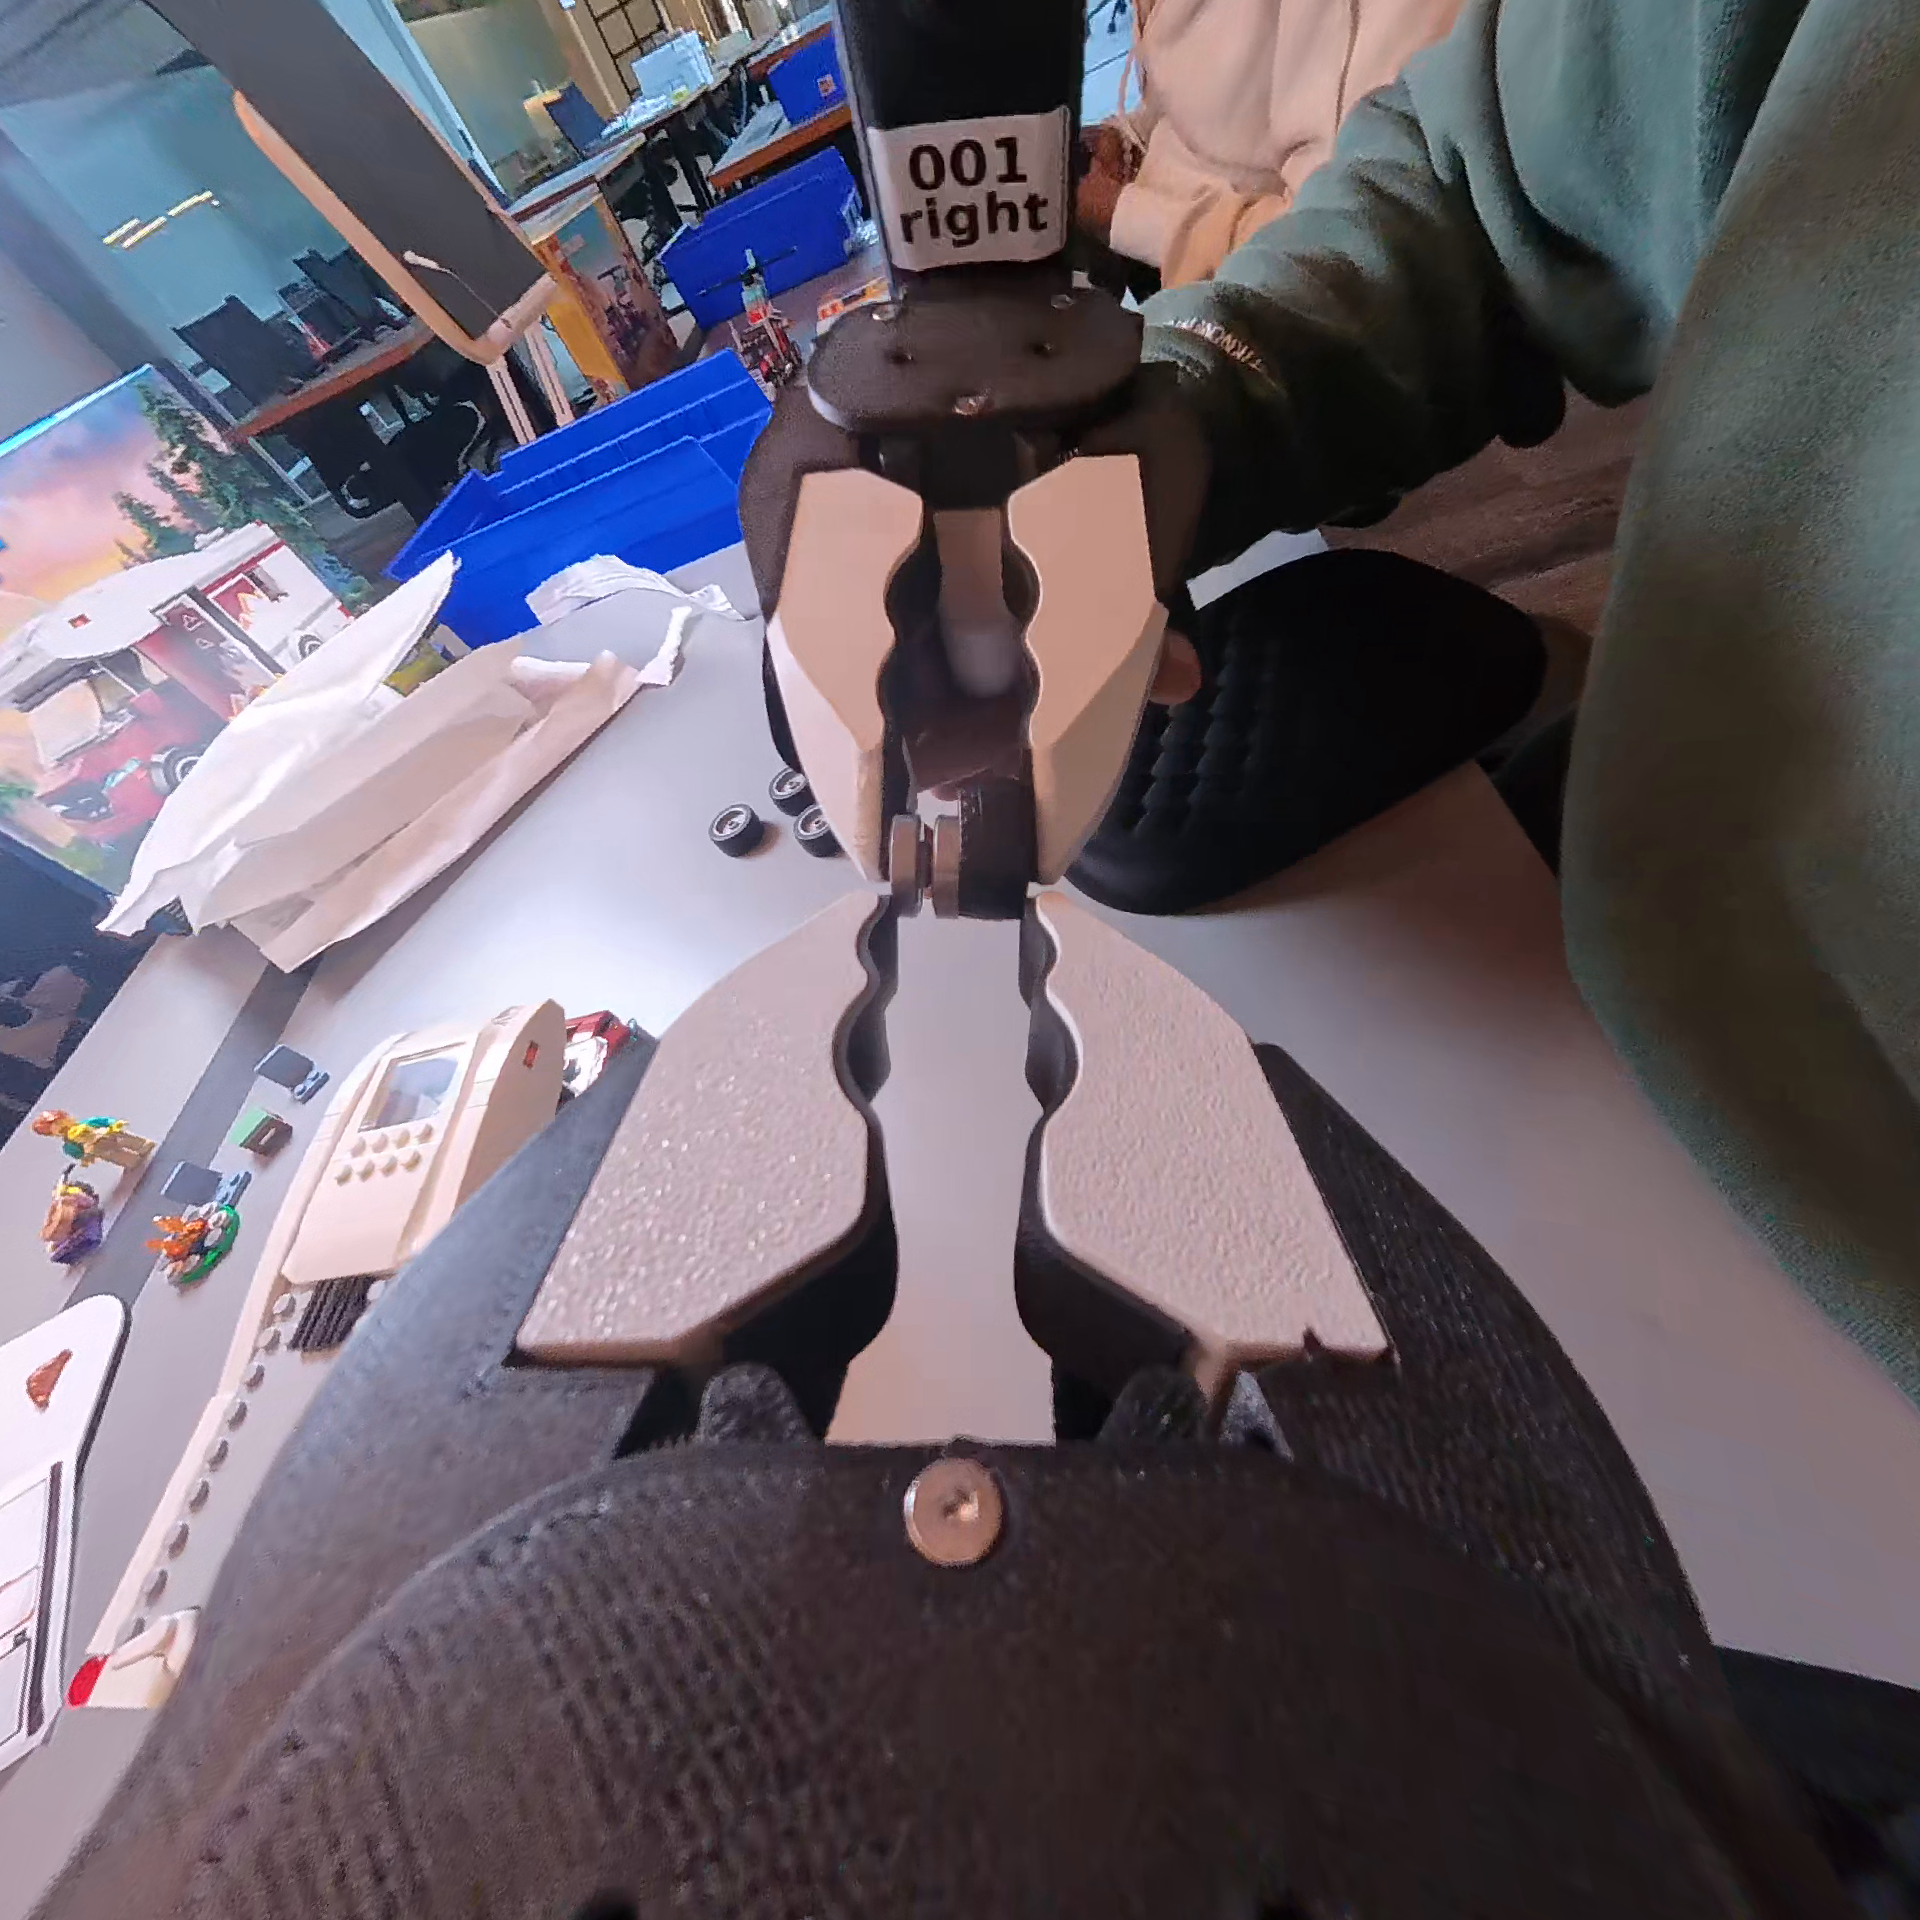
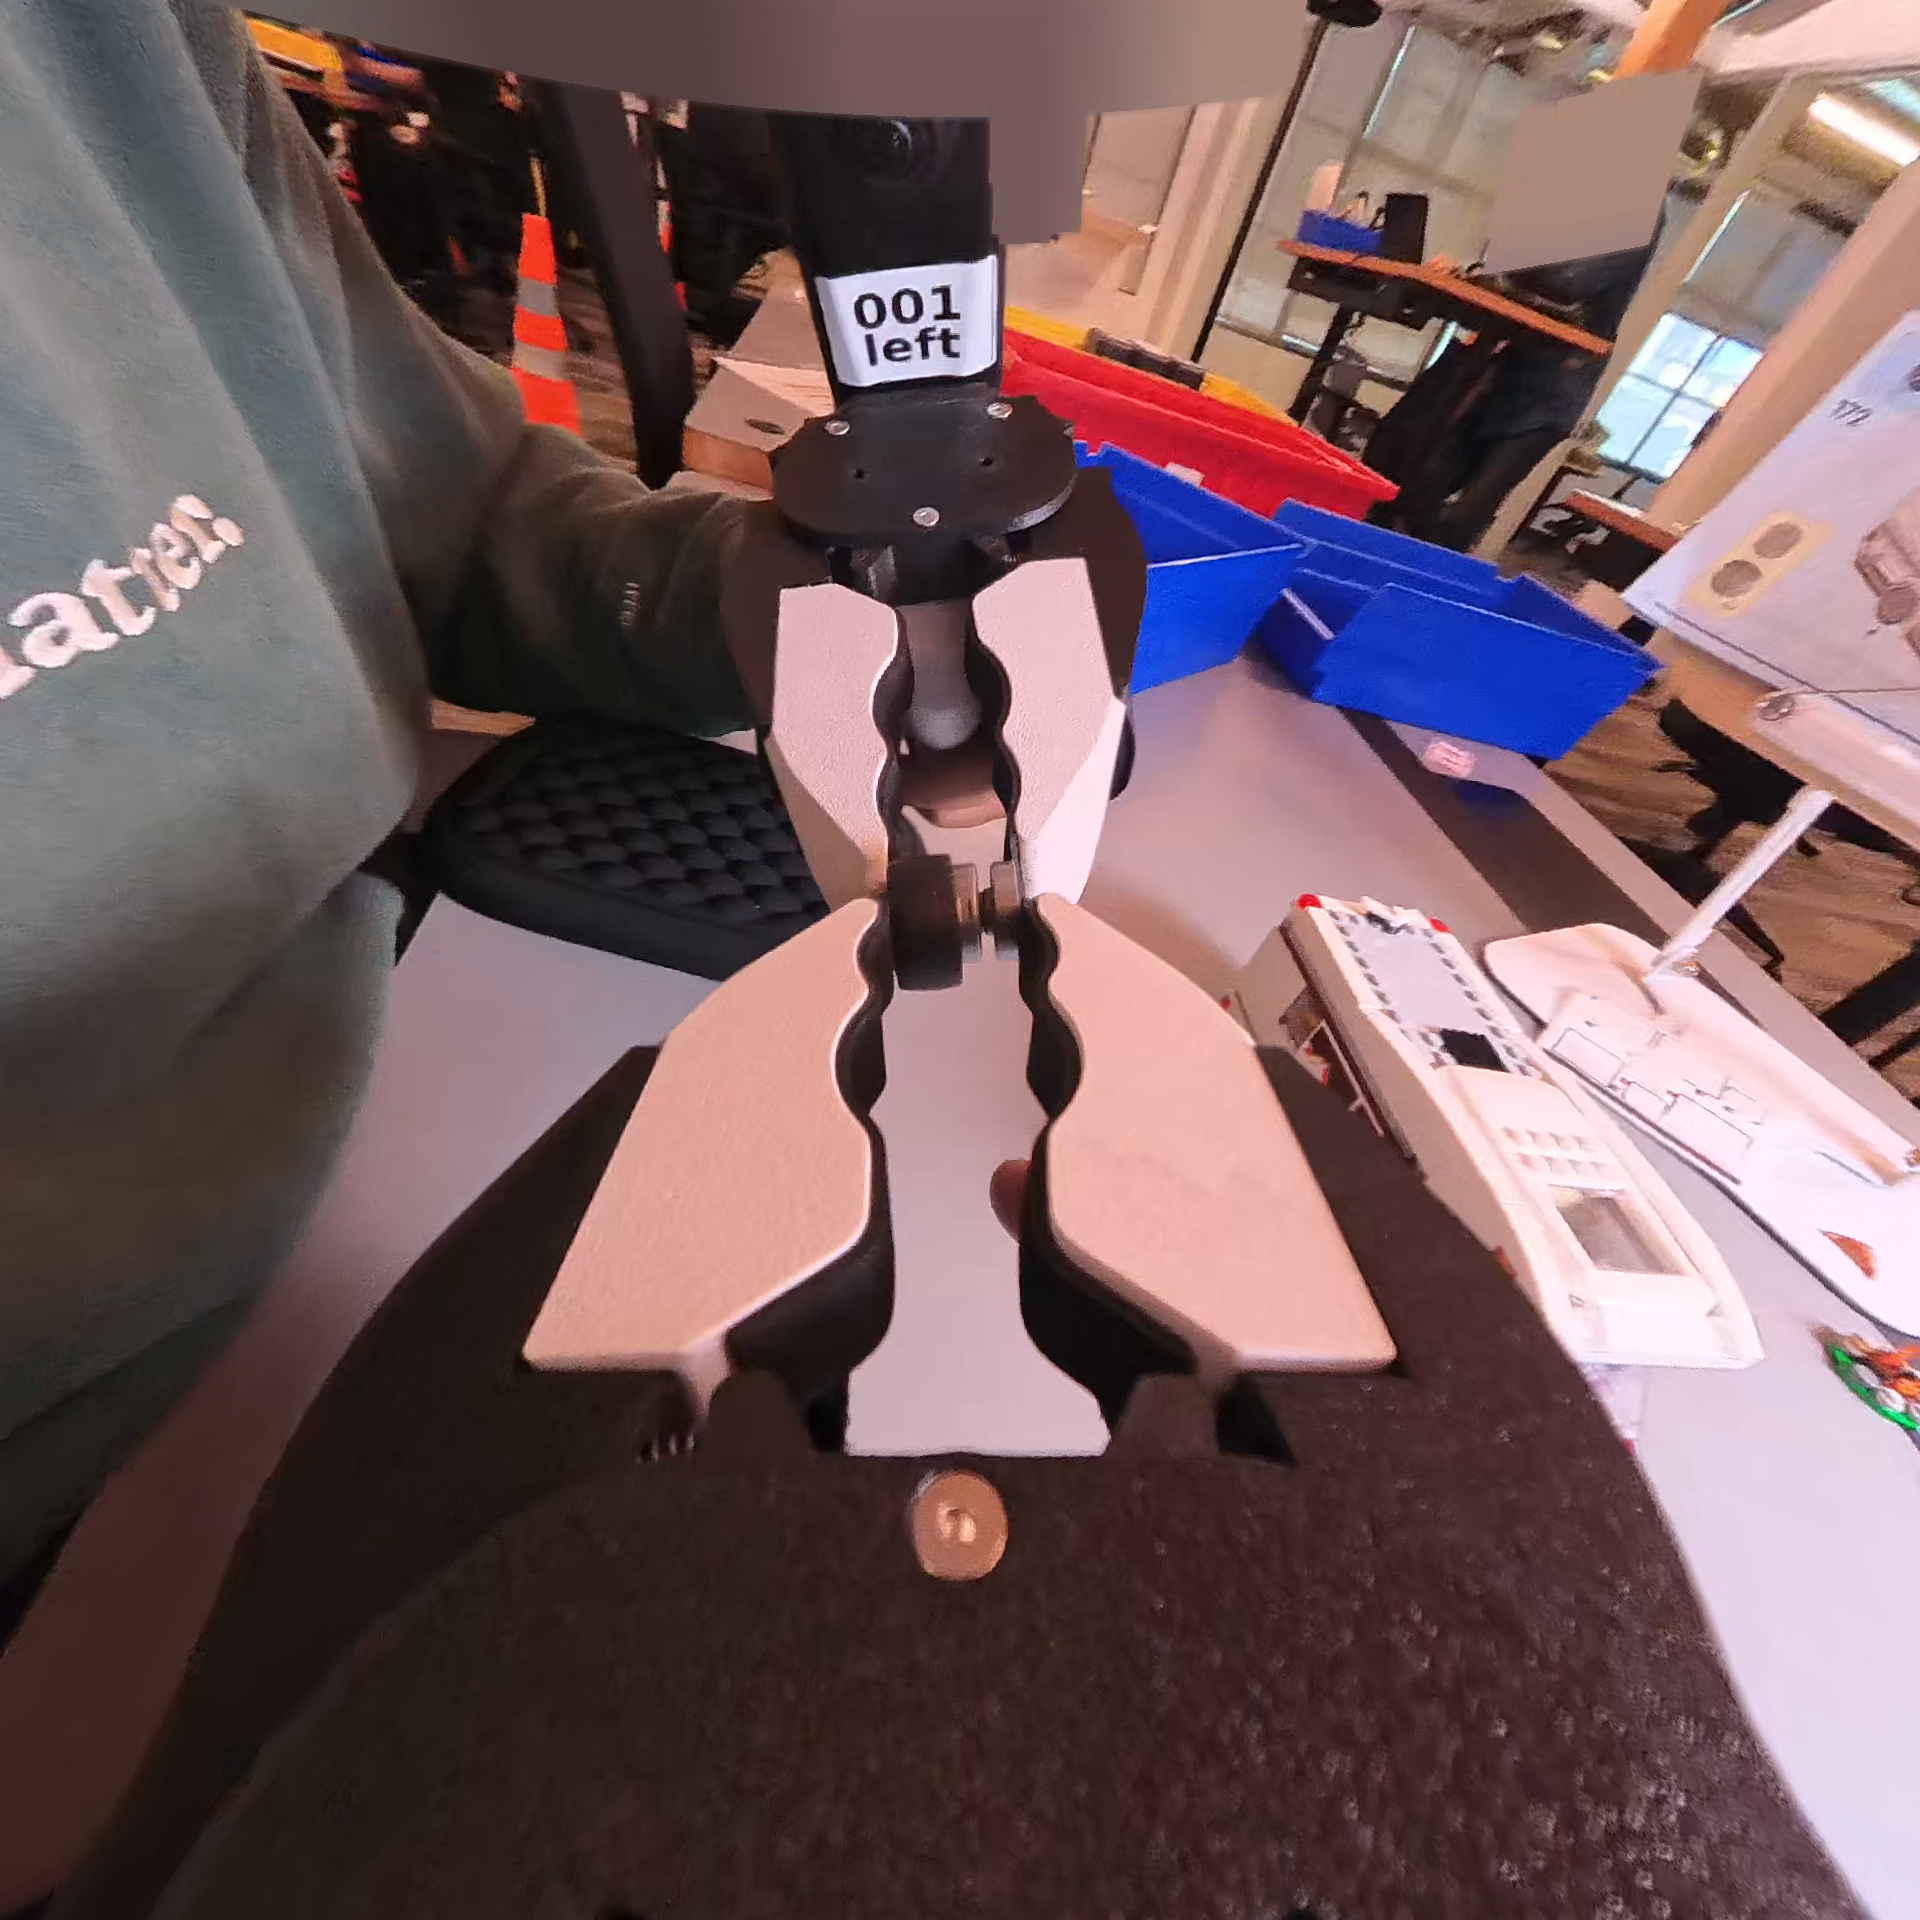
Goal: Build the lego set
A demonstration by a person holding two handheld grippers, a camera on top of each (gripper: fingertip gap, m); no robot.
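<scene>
My left gripper (image 1: 956, 914) and right gripper (image 2: 956, 925) meeting tip to tip over grey table (image 1: 582, 894), both pinching small wheel assembly (image 1: 961, 852): black tyre, grey hubs. Three loose wheels (image 1: 774, 821) lying just left. Blue bins (image 1: 582, 499) sitting far left, contents hidden; red bin (image 2: 1174, 436) sitting farther back

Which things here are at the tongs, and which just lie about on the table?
At the tongs:
- small black wheel with grey hub pieces, between the fingers of the right tongs
- left tongs, tip to tip with them

Lying about:
- three loose wheels
- white paper bags
- white brick-built body
- minifigures
- blue bins
</scene>
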